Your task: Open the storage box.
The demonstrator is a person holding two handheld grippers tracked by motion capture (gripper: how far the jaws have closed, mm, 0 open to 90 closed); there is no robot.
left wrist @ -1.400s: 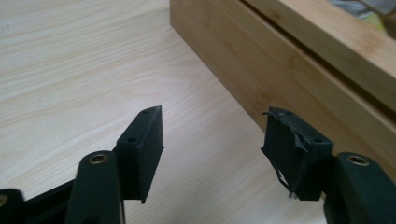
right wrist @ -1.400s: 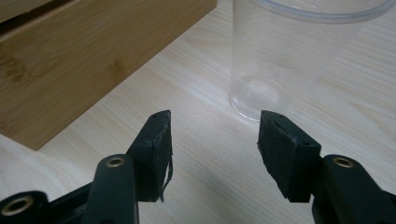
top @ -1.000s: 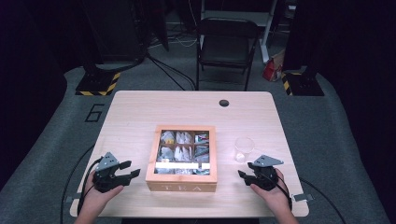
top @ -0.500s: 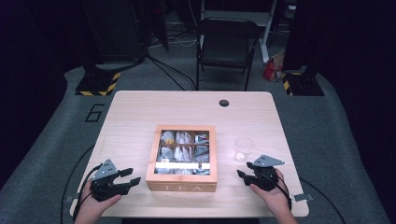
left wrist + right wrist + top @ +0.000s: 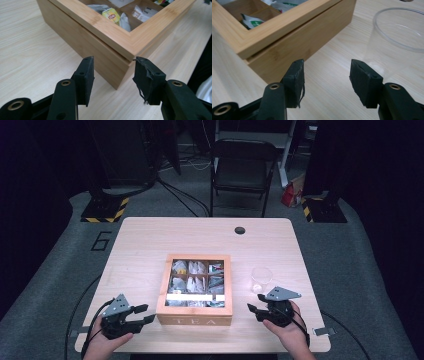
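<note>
The picture's edges are cutting off the tea box [image 5: 110, 37] in both gripper views; the clear cup [image 5: 397, 37] is running past the right edge; sachet labels [image 5: 195, 282] are staying too small to read

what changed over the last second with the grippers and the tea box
The left gripper has drawn back a little toward the table's near edge, and its jaws have just been closing, with nothing gripped; the near corner of the tea box sits just ahead of them. The right gripper has barely shifted and is open and empty. Tea box and clear cup stayed where they were, lid closed.
</note>
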